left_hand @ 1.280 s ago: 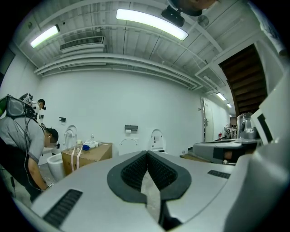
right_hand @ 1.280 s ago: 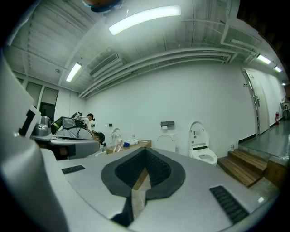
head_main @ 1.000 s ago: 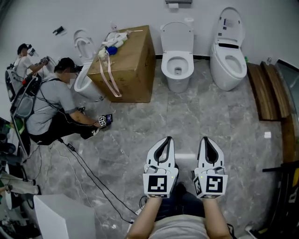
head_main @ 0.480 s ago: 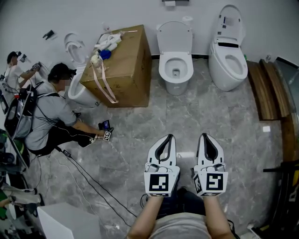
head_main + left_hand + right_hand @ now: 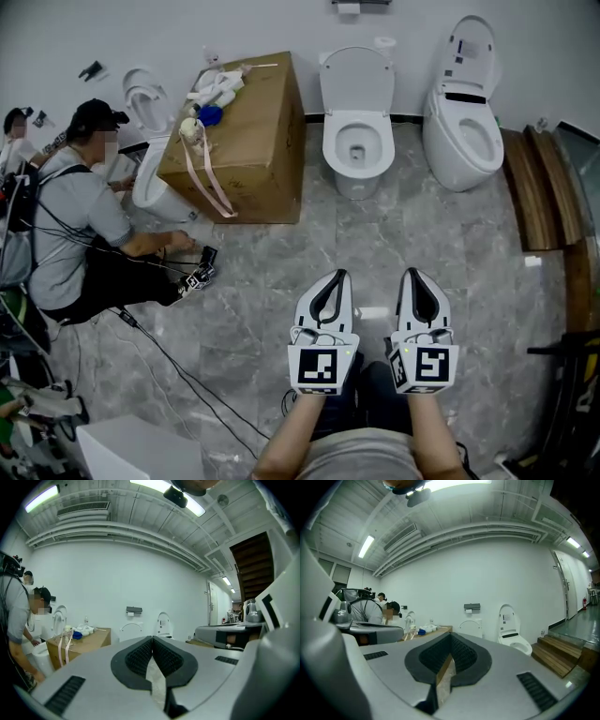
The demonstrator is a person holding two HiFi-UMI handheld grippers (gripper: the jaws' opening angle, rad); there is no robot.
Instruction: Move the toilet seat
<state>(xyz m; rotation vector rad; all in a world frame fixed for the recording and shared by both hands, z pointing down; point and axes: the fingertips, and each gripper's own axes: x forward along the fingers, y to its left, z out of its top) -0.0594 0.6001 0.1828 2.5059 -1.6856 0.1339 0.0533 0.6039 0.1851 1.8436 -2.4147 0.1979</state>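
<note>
A white toilet (image 5: 357, 136) stands against the far wall, its lid raised and its seat (image 5: 357, 146) down on the bowl. In the left gripper view its lid (image 5: 131, 631) peeks over the jaws, and the right gripper view shows that lid (image 5: 470, 626) too. My left gripper (image 5: 337, 277) and right gripper (image 5: 413, 274) hover side by side over the floor, well short of the toilet. Both point toward the wall. Each is shut with nothing between its jaws, as the left gripper (image 5: 152, 638) and right gripper (image 5: 450, 635) show in their own views.
A second white toilet (image 5: 466, 127) with raised lid stands right of the first. A big cardboard box (image 5: 246, 141) sits left of it. A person (image 5: 80, 230) crouches by a third toilet (image 5: 150, 183), with cables (image 5: 178, 361) trailing over the floor. Wooden steps (image 5: 534, 187) lie at the right.
Both grippers keep their place and stay shut. The crouching person at the left has straightened up and shifted toward the left toilet. The head view has shifted slightly.
</note>
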